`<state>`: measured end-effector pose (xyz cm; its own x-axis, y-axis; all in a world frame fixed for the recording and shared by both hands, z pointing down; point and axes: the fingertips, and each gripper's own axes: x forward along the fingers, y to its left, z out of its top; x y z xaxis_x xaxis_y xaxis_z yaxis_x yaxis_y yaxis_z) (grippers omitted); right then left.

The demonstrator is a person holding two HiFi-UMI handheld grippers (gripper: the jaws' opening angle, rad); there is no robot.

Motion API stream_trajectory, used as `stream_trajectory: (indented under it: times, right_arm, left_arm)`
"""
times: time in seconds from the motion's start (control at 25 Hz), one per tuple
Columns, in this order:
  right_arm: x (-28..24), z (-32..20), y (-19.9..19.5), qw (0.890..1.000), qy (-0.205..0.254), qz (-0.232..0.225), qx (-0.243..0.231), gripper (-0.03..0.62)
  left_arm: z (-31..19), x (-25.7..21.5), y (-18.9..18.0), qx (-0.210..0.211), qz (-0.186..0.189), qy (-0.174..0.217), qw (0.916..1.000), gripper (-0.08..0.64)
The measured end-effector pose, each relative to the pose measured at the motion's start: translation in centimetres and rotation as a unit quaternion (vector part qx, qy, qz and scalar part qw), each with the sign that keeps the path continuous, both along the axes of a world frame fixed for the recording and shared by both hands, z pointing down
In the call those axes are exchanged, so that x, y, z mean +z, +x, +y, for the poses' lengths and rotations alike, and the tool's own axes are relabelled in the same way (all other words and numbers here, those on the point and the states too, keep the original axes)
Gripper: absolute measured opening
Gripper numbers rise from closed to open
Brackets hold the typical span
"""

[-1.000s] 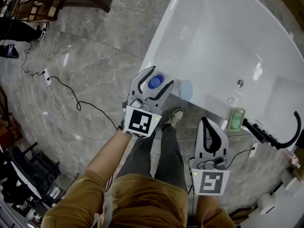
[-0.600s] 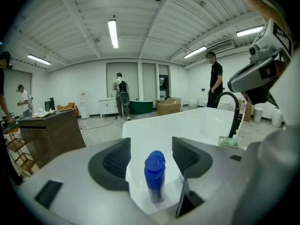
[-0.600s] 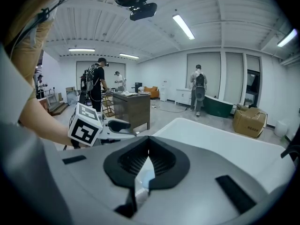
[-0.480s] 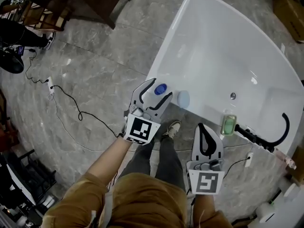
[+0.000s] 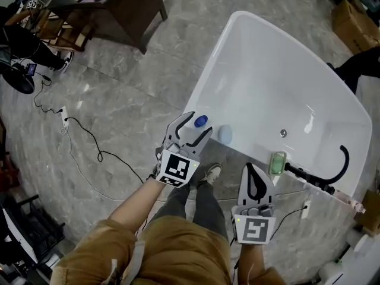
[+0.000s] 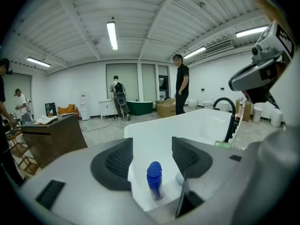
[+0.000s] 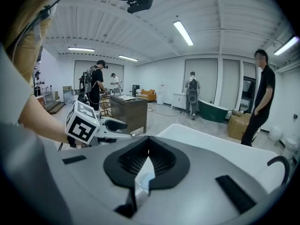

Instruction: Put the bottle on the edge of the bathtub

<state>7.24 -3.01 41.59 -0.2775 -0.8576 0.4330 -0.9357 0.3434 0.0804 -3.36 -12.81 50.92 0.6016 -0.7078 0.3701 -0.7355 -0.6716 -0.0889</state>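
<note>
Bottle (image 5: 200, 122): blue cap, blue body, upright on the white rim of the bathtub (image 5: 261, 88), at the tub's near corner. In the head view it shows in the gap between the fingertips of the left gripper (image 5: 198, 124), at 1 o'clock from that gripper's marker cube.

Left gripper view: the bottle (image 6: 154, 180) stands low in the gap, with white tub showing on either side. It touches neither pad. Left gripper (image 6: 152, 145) is released, jaws wide apart and gripping nothing.

A pale blue round object (image 5: 225, 134) sits on the same rim at 4 o'clock from the bottle, just beside it. In the left gripper view it is half hidden behind the right-hand pad.

Right gripper (image 5: 253, 170): held near the person's body, at 4 o'clock from the bottle and well apart from it. Its own view shows the right gripper (image 7: 148, 140) clenched, dark pads meeting at the tips with nothing between them.

A green dish-like item (image 5: 276, 162) lies on the rim at 1 o'clock from the right gripper's tip. A black curved faucet (image 5: 335, 172) stands beyond it at 3 o'clock.

Markings: each gripper's cube carries a black-and-white square pattern. The bottle is too small and blurred for any label to be read.

Surroundings: grey marble floor (image 5: 119, 100). A dark wooden desk (image 5: 113, 8) stands at 10 o'clock from the tub. A black cable (image 5: 89, 144) trails over the floor at 9 o'clock from the left gripper.
</note>
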Motion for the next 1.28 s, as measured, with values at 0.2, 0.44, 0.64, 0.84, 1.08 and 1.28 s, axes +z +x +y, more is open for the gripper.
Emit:
stream_trajectory:
  times: [0.2,0.44,0.64,0.84,1.08,1.28]
  right_arm:
    - [-0.9,1.1,0.3,1.0,-0.008,0.009,0.009,0.005]
    - [-2.2,1.9,0.6,1.0,-0.009,0.017,0.018,0.005]
    - [-3.0,2.5,0.5,1.0,0.014,0.018,0.006,0.005]
    - [-4.0,2.8,0.7,1.0,0.016,0.003,0.021,0.005]
    - [-4.4,3.0,2.0,0.999,0.013,0.016,0.026,0.005]
    - [-4.7,2.7,2.9,0.999,0.015,0.017,0.032,0.005]
  left_arm:
    - [0.6,-0.9,0.1,-0.004,-0.028,0.001,0.9996,0.234]
    - [1.3,-2.2,-0.3,-0.021,-0.038,0.012,0.999,0.101]
    - [1.6,-3.7,-0.5,-0.023,-0.039,0.016,0.9988,0.008]
    - [1.9,-5.5,-0.3,-0.016,-0.034,0.02,0.9991,0.008]
    - [1.9,-8.1,0.3,-0.011,-0.027,0.034,0.999,0.008]
    - [1.9,-10.3,0.7,-0.006,-0.022,0.044,0.9988,0.008]
